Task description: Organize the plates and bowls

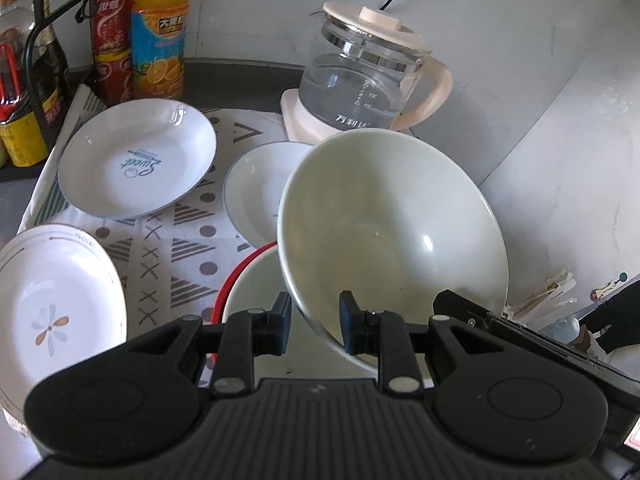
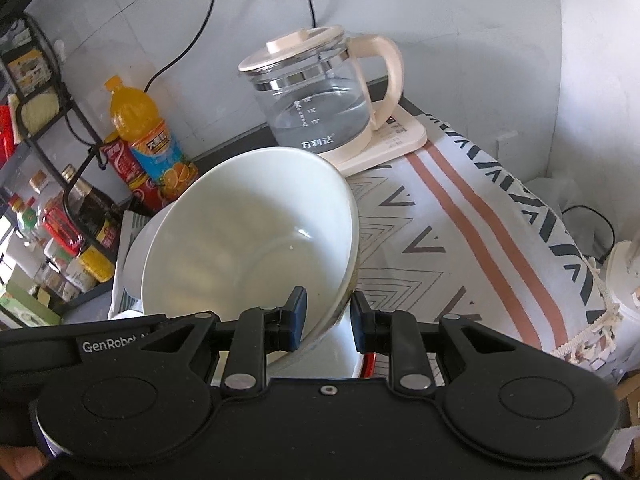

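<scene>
A large white bowl (image 1: pixel 392 232) is held tilted above a red-rimmed white bowl (image 1: pixel 248 284). My left gripper (image 1: pixel 314 324) is shut on its near left rim. My right gripper (image 2: pixel 328 322) is shut on the same white bowl (image 2: pixel 248 240) at its right rim; the red-rimmed bowl (image 2: pixel 370 362) shows just below. Three white plates lie on the patterned cloth: a "Sweet" plate (image 1: pixel 138 160), a blue-rimmed plate (image 1: pixel 260 192) partly hidden behind the bowl, and a flower plate (image 1: pixel 52 312) at the near left.
A glass kettle (image 1: pixel 360 80) on a cream base stands at the back; it also shows in the right wrist view (image 2: pixel 320 108). An orange drink bottle (image 1: pixel 160 32), a red can (image 1: pixel 110 44) and a black rack (image 1: pixel 36 60) of bottles stand at the back left. The patterned cloth (image 2: pixel 460 232) stretches right.
</scene>
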